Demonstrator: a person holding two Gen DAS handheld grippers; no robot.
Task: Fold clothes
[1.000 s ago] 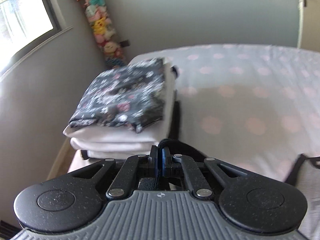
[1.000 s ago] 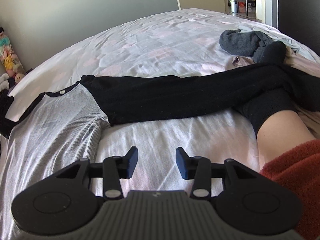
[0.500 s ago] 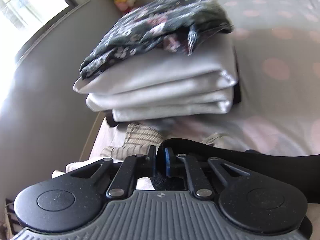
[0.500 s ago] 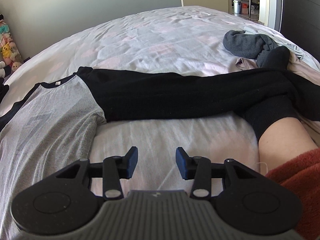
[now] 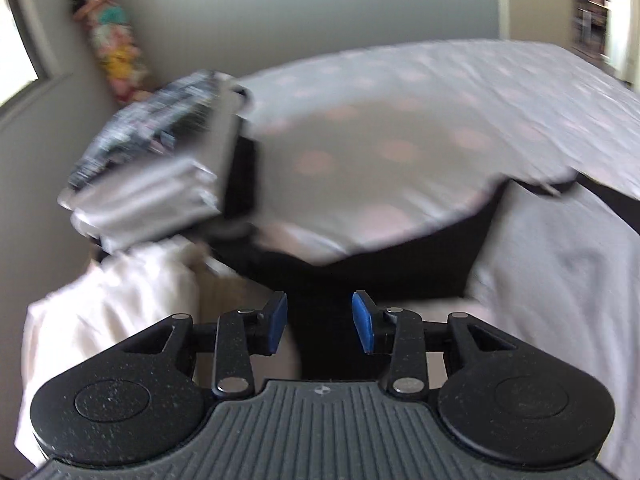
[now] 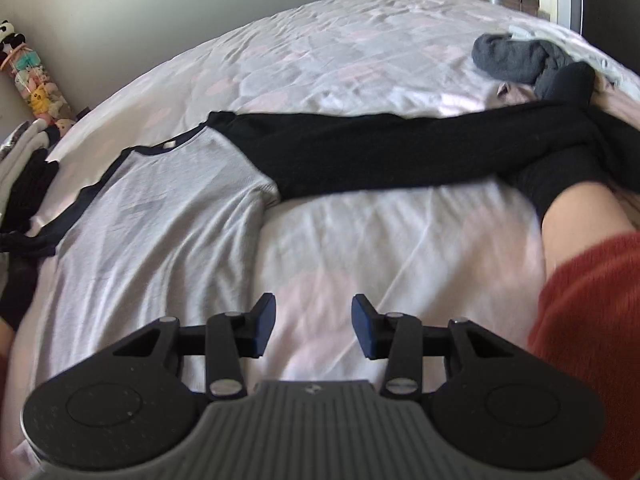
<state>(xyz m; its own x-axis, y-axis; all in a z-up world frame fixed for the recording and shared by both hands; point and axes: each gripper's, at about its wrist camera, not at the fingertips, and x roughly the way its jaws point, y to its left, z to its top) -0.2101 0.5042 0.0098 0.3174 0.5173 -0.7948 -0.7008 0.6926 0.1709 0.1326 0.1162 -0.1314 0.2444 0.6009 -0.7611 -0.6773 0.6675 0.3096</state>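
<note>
Fingers (image 6: 262, 322) on both my grippers stand parted and grasp nothing, the raglan shirt (image 6: 160, 216) lies flat at ten o'clock, black sleeve (image 6: 380, 152) outstretched toward two, so I pinch seams squarely.

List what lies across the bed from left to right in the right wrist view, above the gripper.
Folded pile → grey shirt body → black sleeve → dark grey garment.
</note>
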